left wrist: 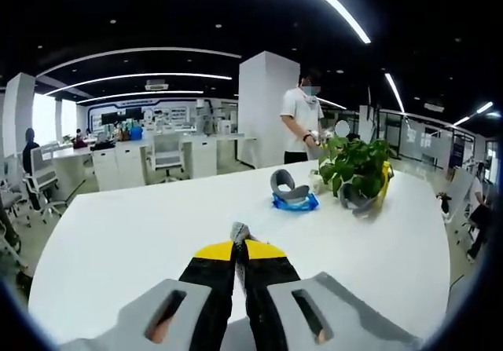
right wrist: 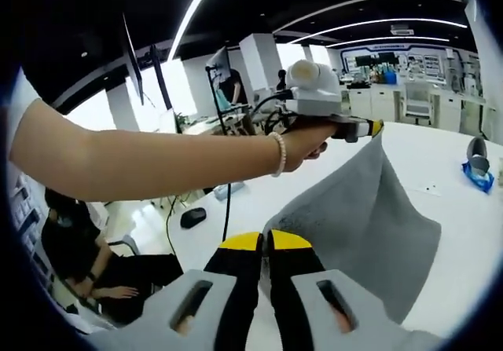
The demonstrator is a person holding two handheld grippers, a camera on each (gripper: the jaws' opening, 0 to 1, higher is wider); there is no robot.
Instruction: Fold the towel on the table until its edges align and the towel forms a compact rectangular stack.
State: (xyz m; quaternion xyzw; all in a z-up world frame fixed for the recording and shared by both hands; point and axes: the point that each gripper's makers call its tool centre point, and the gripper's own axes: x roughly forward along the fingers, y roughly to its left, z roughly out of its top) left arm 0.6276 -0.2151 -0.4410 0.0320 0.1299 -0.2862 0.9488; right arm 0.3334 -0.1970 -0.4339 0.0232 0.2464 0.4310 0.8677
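**Inspection: towel lifted at 2 corners over the white table**

I find the left gripper (left wrist: 240, 245) with its yellow-tipped jaws pressed together on a small grey tuft of the towel (left wrist: 239, 230). In the left gripper view that tuft is all I can see of the cloth.

The right gripper (right wrist: 265, 241) also has its jaws closed, pinching a near edge of the towel (right wrist: 369, 210). From here I see the grey sheet rising as a tilted, draped plane to a peak, where the other gripper (right wrist: 357, 128) grips its upper corner, held by a hand (right wrist: 302, 143) wearing a bead bracelet (right wrist: 279, 153). The towel's lower edge rests on the table (right wrist: 464, 233).

Surroundings, left gripper view: the white table (left wrist: 141, 233) runs ahead of me. At its far side stand a potted plant (left wrist: 355, 165) and, just beside it, a blue and grey object (left wrist: 293, 194) that I cannot identify. A person in a white shirt (left wrist: 301, 119) stands behind the table, near a white pillar (left wrist: 263, 104).

Surroundings, right gripper view: the same blue and grey object (right wrist: 477, 170) lies well apart from the towel. The forearm crosses the view and hides much of the room behind it. A dark mouse-like item (right wrist: 192, 217) sits at the table's edge, and a seated person (right wrist: 86, 265) is below it.
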